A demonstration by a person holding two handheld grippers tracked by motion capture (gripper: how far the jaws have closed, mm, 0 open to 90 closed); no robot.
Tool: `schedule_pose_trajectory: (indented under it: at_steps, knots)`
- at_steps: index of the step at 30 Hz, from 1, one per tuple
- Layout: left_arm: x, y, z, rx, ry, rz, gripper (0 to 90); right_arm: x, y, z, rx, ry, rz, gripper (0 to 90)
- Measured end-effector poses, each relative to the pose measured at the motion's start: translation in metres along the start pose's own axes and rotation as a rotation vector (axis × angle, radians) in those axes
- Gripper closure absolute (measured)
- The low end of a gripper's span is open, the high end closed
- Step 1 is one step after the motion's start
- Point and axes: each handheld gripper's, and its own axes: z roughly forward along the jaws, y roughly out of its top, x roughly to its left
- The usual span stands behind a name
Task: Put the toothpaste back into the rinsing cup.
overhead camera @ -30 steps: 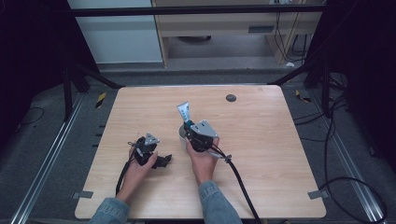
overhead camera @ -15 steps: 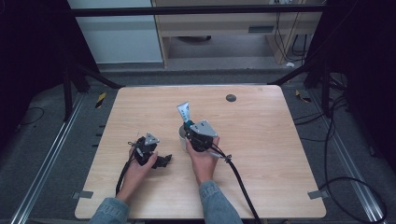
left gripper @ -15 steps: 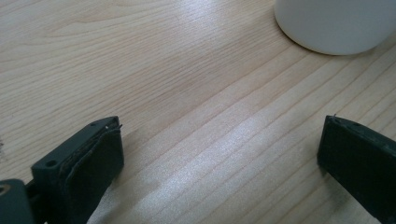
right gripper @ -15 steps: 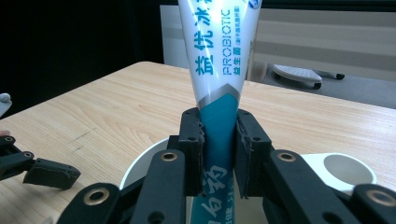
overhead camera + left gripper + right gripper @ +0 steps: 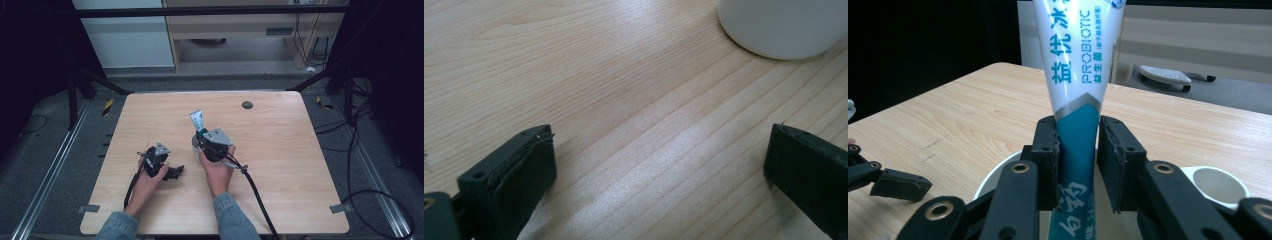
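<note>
Right gripper view has the right gripper [image 5: 1078,165] just loosening its jaws around the toothpaste tube [image 5: 1075,75], upright in the white cup [image 5: 993,182], while the left gripper [image 5: 659,175] rests open-jawed on the table [image 5: 599,75] beside it.

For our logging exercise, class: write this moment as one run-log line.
right claw: jaws just been opening, toothpaste tube between them, upright in white cup | left claw: open, empty, over table
</note>
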Motion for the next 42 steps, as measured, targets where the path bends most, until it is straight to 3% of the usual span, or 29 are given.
schedule_pose_trajectory:
  at_steps: [10, 22, 29, 38, 42]
  knots:
    - [0.0, 0.0, 0.0, -0.001, 0.0, 0.0, 0.0, -0.001, 0.002, -0.003, 0.013, -0.009, -0.005, 61.6]
    - [0.0, 0.0, 0.0, -0.002, 0.0, -0.001, 0.0, -0.004, 0.016, -0.022, 0.057, -0.014, -0.015, 50.1]
    - [0.0, 0.0, 0.0, -0.002, -0.001, -0.001, 0.0, -0.007, 0.023, -0.029, 0.135, 0.006, -0.02, 44.4]
    - [0.0, 0.0, 0.0, -0.002, -0.001, -0.002, 0.0, -0.01, 0.029, -0.034, 0.177, 0.026, -0.038, 40.2]
    - [0.0, 0.0, 0.0, -0.002, -0.001, -0.002, 0.0, -0.013, 0.032, -0.034, 0.242, 0.045, -0.043, 34.9]
